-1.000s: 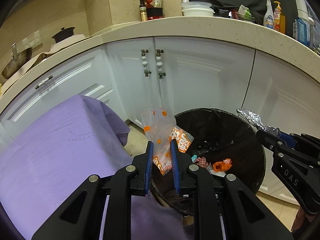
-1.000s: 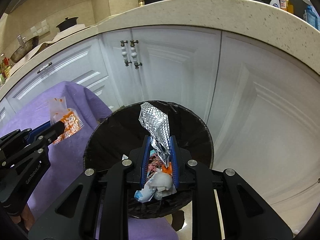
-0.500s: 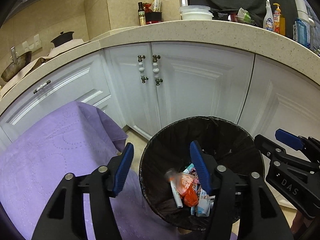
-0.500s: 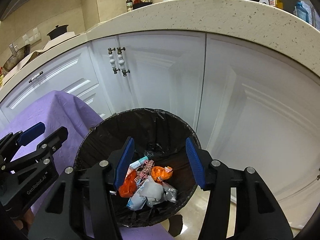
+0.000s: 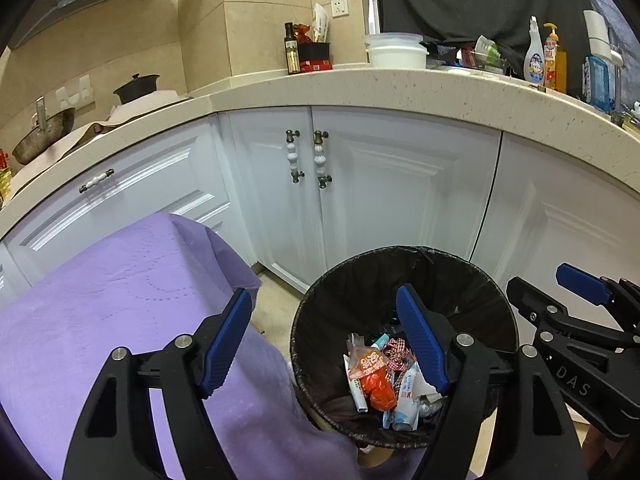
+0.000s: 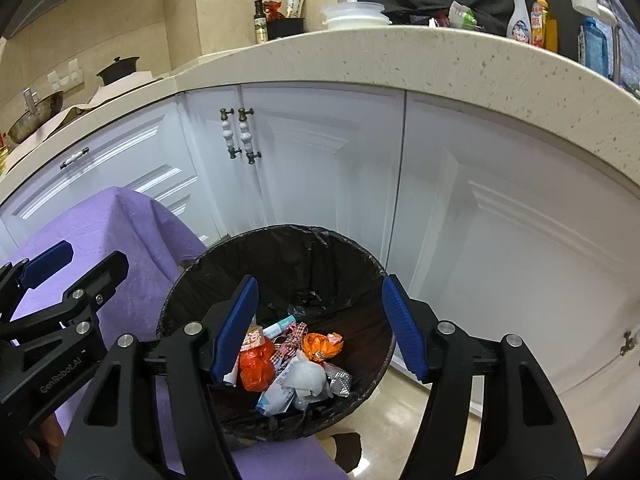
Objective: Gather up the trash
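As both sets of jaws were spreading apart with nothing between them, I read the drop as done: the left gripper (image 5: 324,340) had let go of the orange-printed snack wrapper (image 5: 366,364) it pinched a second before, and the right gripper (image 6: 320,324) had released its crumpled foil wrapper (image 6: 339,378). Both pieces lay in the black-lined trash bin (image 5: 320,300) below, on the heap of paper and plastic scraps, the snack wrapper toward the left side of the pile and the foil at its right edge. Neither pad touched any of it. Beside the bin, the purple cloth (image 5: 120,300) over the low worktop showed no litter in the part I could see, though much of it was out of view. Farther off stood the white cabinet doors (image 5: 360,200), and beyond them the speckled worktop (image 5: 400,84) with bottles and a lidded tub. I judged this pair of items collected, with the hands free to go back for more.
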